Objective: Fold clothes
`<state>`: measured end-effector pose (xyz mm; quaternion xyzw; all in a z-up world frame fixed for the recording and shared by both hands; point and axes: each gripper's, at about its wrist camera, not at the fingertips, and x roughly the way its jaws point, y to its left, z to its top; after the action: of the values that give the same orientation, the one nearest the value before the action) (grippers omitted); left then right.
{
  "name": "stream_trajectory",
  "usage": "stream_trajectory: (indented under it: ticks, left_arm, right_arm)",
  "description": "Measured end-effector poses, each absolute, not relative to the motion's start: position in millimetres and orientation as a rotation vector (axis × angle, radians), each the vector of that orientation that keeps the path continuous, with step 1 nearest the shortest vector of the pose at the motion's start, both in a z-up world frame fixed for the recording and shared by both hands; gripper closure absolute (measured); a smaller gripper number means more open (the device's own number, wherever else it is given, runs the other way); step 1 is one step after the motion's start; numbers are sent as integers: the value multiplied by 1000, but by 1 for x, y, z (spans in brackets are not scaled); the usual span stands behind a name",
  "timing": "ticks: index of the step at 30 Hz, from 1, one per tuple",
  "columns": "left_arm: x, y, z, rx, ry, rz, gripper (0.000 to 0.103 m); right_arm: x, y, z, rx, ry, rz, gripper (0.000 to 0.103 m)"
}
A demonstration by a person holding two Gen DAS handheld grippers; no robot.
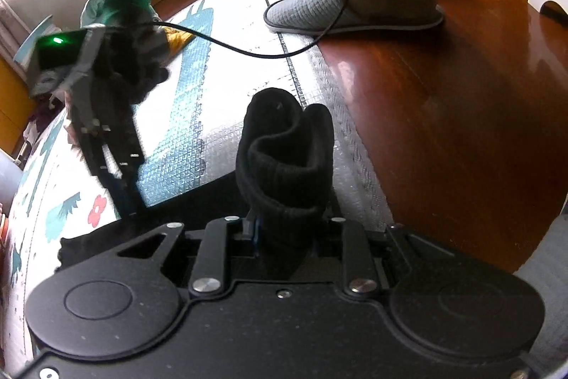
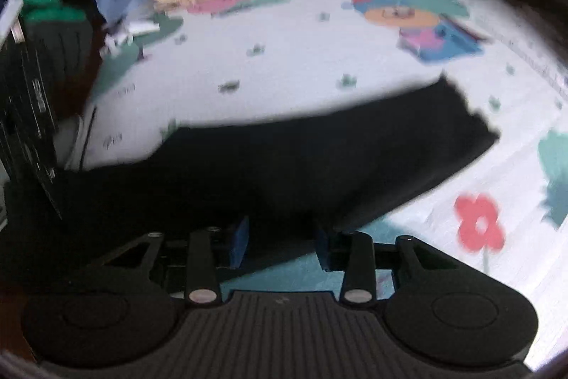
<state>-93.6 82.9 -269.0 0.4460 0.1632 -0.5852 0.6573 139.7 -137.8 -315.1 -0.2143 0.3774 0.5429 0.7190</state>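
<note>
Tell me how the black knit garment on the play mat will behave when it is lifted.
Likely floppy: the black knit garment bunches in soft ribbed folds in the left gripper. Probably light, since a pinch holds it up. It may drag rather than slide on the textured play mat.

Left claw (image 1: pixel 284 222) clamped shut, gripping black cloth (image 1: pixel 284 148); right claw (image 2: pixel 280 240) parted, its fingers astride the cloth's edge.
</note>
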Motion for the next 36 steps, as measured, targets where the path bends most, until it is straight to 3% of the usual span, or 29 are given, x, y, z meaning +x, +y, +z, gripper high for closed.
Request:
stream_trajectory:
  ticks: [4, 8, 13, 18, 23, 29, 36]
  left_arm:
    - [-93, 80, -269, 992, 384, -1322, 81]
    - [-94, 79, -269, 983, 395, -1323, 81]
    - [-93, 79, -269, 956, 407, -1311, 81]
    - [-93, 80, -269, 945, 412, -1311, 81]
    - [-94, 81, -269, 939, 409, -1311, 81]
    - [-94, 84, -265, 923, 396, -1296, 81]
    - [-99, 86, -260, 911, 380, -1296, 81]
  right_arm:
    - [162, -124, -304, -461, 780, 1118, 63]
    - [207, -114, -323, -440, 885, 998, 63]
    - [238, -120, -325, -360, 856, 1004, 63]
    - [253, -122, -327, -328, 834, 1000, 73]
    - [272, -126, -325, -295, 843, 892, 74]
    - [258, -136, -308, -229, 811, 883, 71]
    - [154, -135, -290, -347, 865, 1244, 72]
